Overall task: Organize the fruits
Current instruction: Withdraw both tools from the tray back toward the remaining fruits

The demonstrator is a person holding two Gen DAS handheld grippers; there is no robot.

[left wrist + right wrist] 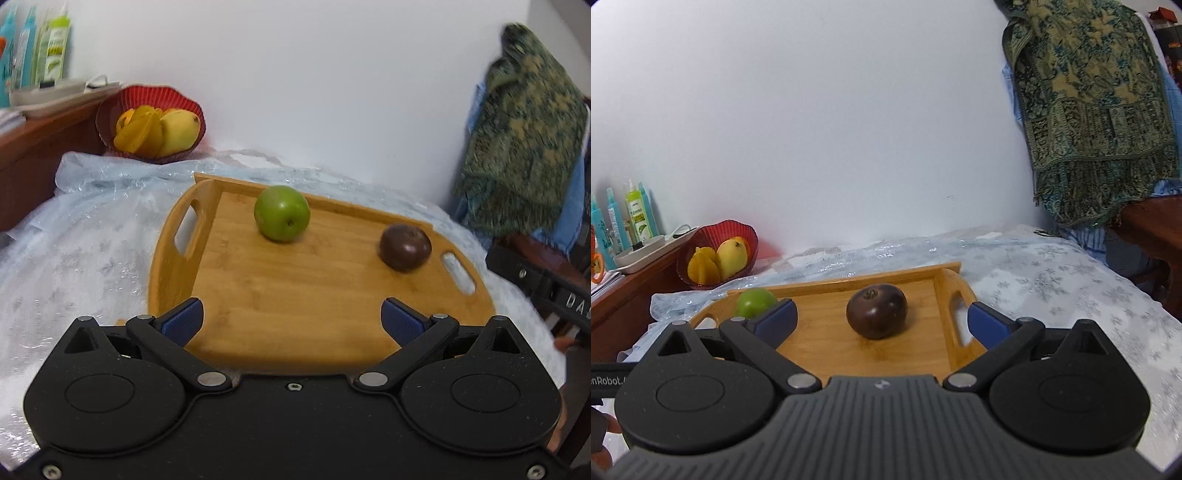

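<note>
Fruits sit in two places: far left, red bowl (149,123) against the wall holds a starfruit (138,131) and a mango (181,129), touching each other. Bowl is beside a wooden shelf (44,147) with bottles (55,48) on a white dish. Plastic-covered cloth (92,236) spreads under everything. Wooden tray (295,295) lies on it, handle slots at both ends. On the tray: green apple (282,213) toward the back-left, dark purple fruit (405,248) near the right handle, well apart from each other. Left gripper (291,317) hovers over the tray's near edge, blue pads wide apart, nothing between them. Right gripper (881,319) also spread wide, empty, purple fruit straight ahead between the finger lines but not touched; green apple partly hidden behind its left pad. Far right, patterned green scarf (1089,110) hangs over furniture by the wall.
</note>
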